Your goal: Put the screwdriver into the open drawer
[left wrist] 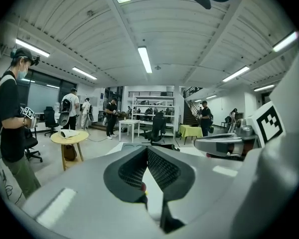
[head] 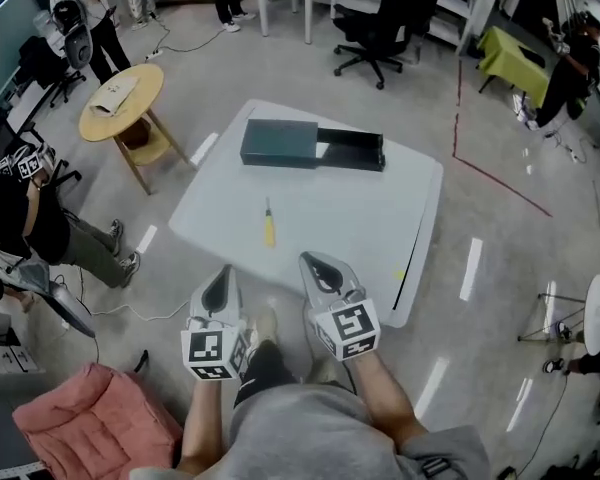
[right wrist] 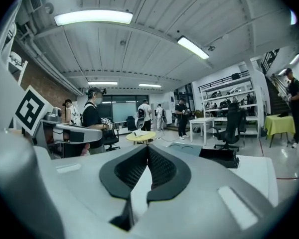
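Observation:
A screwdriver (head: 268, 226) with a yellow handle lies on the white table (head: 380, 228), near its middle. Behind it stands a dark drawer cabinet (head: 280, 143) with its drawer (head: 352, 151) pulled out to the right. My left gripper (head: 220, 280) and right gripper (head: 315, 264) hover side by side over the table's near edge, short of the screwdriver. Both are shut with nothing in them. In the left gripper view the jaws meet at the tips (left wrist: 147, 151), and a bit of the screwdriver (left wrist: 144, 188) shows below them. The right gripper view has the open drawer (right wrist: 219, 156) ahead on the right.
A round wooden side table (head: 122, 96) stands to the left of the white table. A person (head: 40, 223) stands at the far left and a pink cushion (head: 90, 423) lies near my feet. A black office chair (head: 380, 28) is beyond the table.

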`<act>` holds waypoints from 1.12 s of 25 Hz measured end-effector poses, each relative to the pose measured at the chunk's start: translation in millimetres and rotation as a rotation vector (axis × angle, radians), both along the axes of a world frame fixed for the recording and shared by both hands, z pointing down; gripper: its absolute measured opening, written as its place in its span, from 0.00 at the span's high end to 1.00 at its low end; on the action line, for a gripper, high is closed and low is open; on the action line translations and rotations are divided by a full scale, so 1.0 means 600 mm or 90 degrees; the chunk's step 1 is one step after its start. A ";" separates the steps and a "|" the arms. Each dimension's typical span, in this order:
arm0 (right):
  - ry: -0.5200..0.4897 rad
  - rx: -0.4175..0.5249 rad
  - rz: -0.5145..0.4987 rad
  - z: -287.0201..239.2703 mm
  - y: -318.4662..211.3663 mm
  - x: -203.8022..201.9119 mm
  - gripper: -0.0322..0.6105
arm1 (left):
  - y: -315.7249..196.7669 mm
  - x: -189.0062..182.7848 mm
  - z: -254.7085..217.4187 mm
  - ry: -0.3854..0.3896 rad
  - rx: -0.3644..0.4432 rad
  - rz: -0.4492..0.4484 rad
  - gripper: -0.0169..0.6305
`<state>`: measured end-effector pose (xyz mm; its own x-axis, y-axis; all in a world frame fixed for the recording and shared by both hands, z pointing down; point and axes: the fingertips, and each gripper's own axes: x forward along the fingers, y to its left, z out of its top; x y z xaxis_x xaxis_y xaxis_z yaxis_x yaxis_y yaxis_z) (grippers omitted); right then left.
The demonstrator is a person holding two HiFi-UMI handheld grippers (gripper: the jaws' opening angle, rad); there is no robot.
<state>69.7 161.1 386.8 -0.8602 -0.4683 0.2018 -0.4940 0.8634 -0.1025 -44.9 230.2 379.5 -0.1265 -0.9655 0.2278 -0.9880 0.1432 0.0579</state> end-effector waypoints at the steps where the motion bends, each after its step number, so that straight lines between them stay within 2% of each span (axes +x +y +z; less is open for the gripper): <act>1: 0.006 -0.006 0.008 0.008 -0.014 -0.015 0.94 | -0.016 -0.016 0.009 0.003 -0.008 0.007 0.95; 7: 0.041 -0.052 0.057 0.071 -0.103 -0.101 0.94 | -0.112 -0.111 0.055 0.021 -0.044 0.048 0.96; 11: 0.073 -0.090 0.086 0.127 -0.144 -0.146 0.94 | -0.171 -0.151 0.100 0.042 -0.070 0.087 0.96; 19: 0.142 -0.167 0.116 0.247 -0.178 -0.198 0.94 | -0.246 -0.165 0.204 0.069 -0.138 0.172 0.96; 28: 0.213 -0.229 0.115 0.358 -0.189 -0.226 0.94 | -0.257 -0.207 0.313 0.102 -0.210 0.170 0.96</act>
